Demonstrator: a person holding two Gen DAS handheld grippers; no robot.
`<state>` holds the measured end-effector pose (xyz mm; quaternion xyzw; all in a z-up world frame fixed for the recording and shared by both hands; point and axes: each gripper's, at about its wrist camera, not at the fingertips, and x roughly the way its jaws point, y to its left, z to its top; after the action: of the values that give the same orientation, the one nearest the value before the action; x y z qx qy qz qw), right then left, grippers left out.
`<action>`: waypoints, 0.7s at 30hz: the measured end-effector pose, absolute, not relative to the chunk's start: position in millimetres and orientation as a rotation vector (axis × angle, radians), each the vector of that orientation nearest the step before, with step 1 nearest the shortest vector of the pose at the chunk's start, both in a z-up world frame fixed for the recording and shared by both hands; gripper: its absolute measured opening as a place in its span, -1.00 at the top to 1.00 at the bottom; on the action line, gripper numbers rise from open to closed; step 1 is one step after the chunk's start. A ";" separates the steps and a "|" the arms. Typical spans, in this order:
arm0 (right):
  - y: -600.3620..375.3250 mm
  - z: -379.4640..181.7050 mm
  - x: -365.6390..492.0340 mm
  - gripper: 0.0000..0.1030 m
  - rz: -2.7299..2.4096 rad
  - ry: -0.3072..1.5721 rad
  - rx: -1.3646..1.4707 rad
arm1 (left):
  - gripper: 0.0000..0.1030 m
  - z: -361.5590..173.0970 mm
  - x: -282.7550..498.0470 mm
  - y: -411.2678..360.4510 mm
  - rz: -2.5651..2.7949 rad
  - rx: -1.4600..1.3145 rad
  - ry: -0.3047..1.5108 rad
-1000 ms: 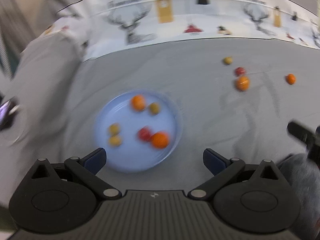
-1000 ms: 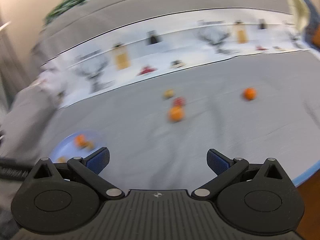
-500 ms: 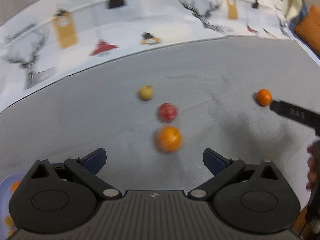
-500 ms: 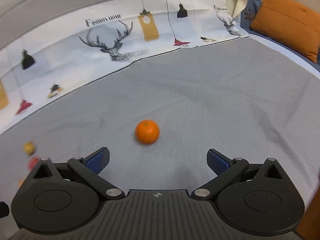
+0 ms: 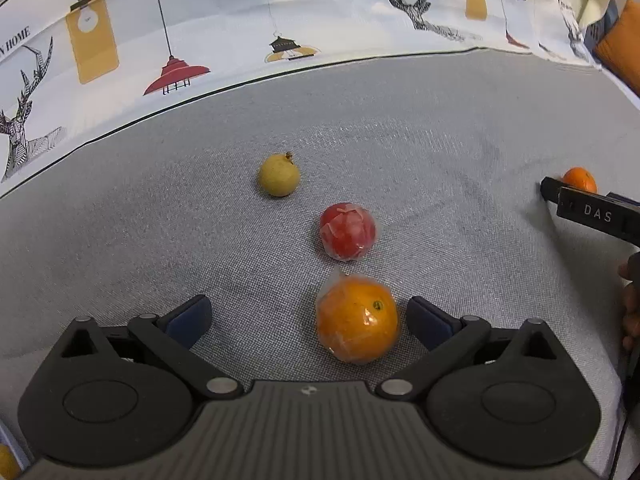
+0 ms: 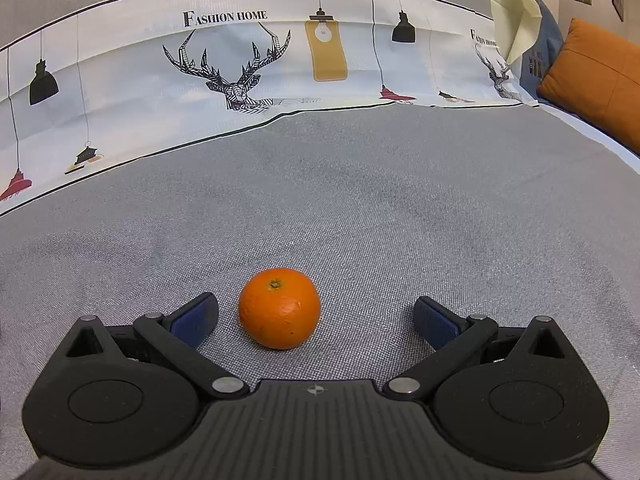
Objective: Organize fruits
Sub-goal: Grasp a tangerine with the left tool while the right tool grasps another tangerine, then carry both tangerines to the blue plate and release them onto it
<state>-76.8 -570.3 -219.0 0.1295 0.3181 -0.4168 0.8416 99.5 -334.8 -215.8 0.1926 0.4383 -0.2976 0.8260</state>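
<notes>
Gaping wide, the left tongs point(image 5: 308, 316) flank a wrapped orange point(image 5: 357, 322) hugging their right finger; the right tongs point(image 6: 316, 318), equally spread, bracket a bare mandarin point(image 6: 279, 308) nearer their left finger.

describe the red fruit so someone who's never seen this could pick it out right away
On the grey cloth in front of the deer-and-lamp printed fabric, three fruits lie in a loose line ahead of the open left gripper. The red fruit is the middle one, between the yellow-green fruit beyond it and the wrapped orange nearer the gripper. It is the only red one, in crinkled clear wrap.
</notes>
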 end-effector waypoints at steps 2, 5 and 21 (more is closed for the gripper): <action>-566.8 -215.9 -76.9 -0.71 -0.887 0.665 0.265 | 0.10 -206.2 98.3 -335.9 -0.655 0.407 0.915; -560.5 -204.6 -77.0 0.27 -0.876 0.667 0.259 | 0.21 -194.5 97.3 -331.3 -0.652 0.418 0.917; -383.0 -51.5 -144.5 0.27 -0.612 0.506 0.344 | 0.21 -47.5 2.8 -117.9 -0.417 0.251 1.030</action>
<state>-144.5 -383.0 -51.5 0.1665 0.2453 -0.2967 0.9078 2.8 -117.9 -47.5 0.1189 0.4874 -0.1973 0.8422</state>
